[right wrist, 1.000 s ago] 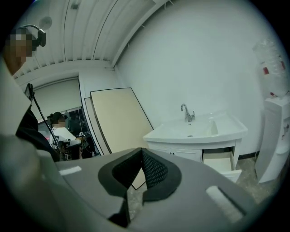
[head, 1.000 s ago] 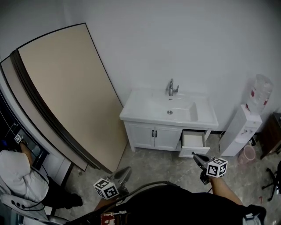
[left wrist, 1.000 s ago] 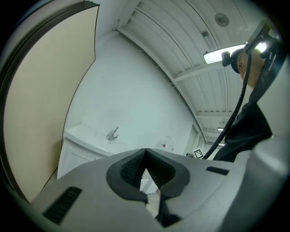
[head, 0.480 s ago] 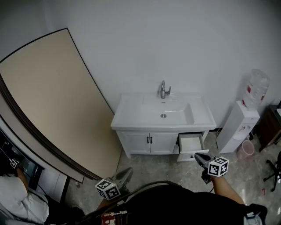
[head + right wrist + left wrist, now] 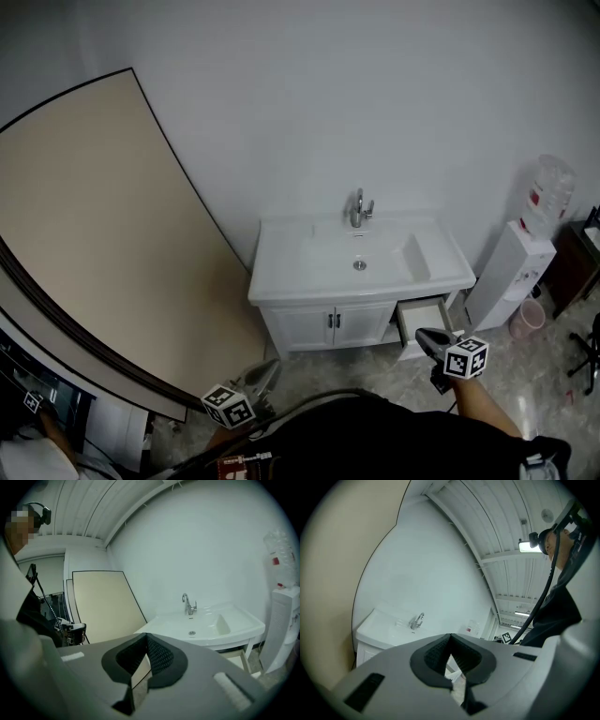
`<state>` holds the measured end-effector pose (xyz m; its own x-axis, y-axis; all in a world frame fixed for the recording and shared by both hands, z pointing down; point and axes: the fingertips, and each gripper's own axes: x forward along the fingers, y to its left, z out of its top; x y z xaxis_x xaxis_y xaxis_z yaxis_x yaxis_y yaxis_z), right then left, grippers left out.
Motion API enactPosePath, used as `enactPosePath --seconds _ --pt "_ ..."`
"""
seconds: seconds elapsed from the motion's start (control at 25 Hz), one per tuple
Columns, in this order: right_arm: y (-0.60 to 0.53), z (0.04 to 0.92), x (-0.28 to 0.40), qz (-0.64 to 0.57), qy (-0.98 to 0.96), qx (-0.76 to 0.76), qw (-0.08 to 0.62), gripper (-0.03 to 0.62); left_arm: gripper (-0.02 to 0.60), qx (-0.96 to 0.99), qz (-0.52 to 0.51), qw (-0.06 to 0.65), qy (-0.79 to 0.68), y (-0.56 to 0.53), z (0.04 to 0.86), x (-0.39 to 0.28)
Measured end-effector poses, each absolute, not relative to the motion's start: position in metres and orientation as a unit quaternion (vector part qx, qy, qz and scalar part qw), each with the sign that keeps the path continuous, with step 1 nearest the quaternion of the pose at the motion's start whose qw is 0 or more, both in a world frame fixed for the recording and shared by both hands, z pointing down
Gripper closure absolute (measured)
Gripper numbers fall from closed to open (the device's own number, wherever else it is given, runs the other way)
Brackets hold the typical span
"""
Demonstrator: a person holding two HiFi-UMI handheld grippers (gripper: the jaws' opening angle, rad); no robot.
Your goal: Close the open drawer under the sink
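Stands facing the white sink point(image 5: 361, 267) set against the wall, with a chrome tap point(image 5: 357, 208) at its back edge. Finds the drawer point(image 5: 421, 320) pulled out under the sink's right end, beside the two closed cabinet doors point(image 5: 330, 325). Holds the right claw point(image 5: 420, 334) low in the head view, tip short of the open drawer and apart from it, jaws pressed together with nothing gripped. Holds the left claw point(image 5: 269, 367) at lower left, well apart from the drawer, near the foot of a big beige board point(image 5: 103, 253) leaning on the wall, jaws likewise closed and empty. Sees a water dispenser point(image 5: 514, 274) right of the sink.
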<state>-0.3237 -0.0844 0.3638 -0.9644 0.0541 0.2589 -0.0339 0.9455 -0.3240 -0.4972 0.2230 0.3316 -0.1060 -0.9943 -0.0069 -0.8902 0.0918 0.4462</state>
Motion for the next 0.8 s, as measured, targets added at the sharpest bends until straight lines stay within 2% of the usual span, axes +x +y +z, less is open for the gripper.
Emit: enactPosePath --seconds 0.36,0.8 --pt "-0.059 0.384 -0.392 0.169 -0.973 -0.009 0.155 0.592 0.581 0.649 -0.182 0.171 -0.719 0.240 0.358 -0.567" --pt "-0.129 0.399 -0.466 0.173 -0.970 -0.051 0.161 0.592 0.581 0.619 -0.190 0.174 -0.742 0.180 0.365 -0.612"
